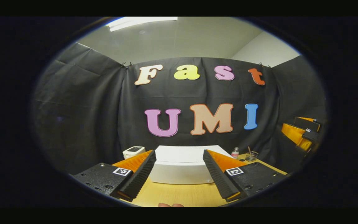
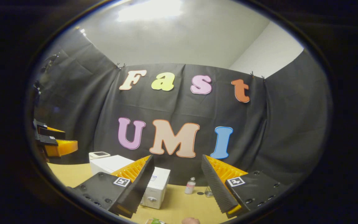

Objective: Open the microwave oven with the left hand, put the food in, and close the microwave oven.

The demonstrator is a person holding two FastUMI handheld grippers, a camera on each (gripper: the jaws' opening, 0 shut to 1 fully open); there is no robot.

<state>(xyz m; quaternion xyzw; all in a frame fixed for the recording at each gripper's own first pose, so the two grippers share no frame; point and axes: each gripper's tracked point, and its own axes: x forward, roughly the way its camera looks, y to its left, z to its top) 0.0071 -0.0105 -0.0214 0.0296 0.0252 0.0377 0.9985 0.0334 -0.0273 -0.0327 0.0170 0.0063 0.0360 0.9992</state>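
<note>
One white microwave [image 1: 181,165] sat closed on the wooden table [image 1: 179,194], straight ahead at 12 o'clock of the left gripper [image 1: 179,172], whose two fingers stood wide apart with nothing between them. In the right gripper view the same microwave [image 2: 158,183] lay toward 10 o'clock, partly behind that gripper's own left finger. The right gripper [image 2: 177,183] was also spread open and empty. One small white device [image 1: 133,151] stood at 10 o'clock of the microwave, just beside it. One small bottle [image 2: 190,185] and one glass [image 2: 209,192] stood near each other at 3 o'clock of the microwave, by the cloth wall. One bit of food [image 2: 155,221] with green on it peeked in at 6 o'clock of the right gripper view, too cut off to tell more. Each view caught the other gripper at its edge: the right one [image 1: 303,132] at 3 o'clock, the left one [image 2: 54,143] at 9 o'clock.
</note>
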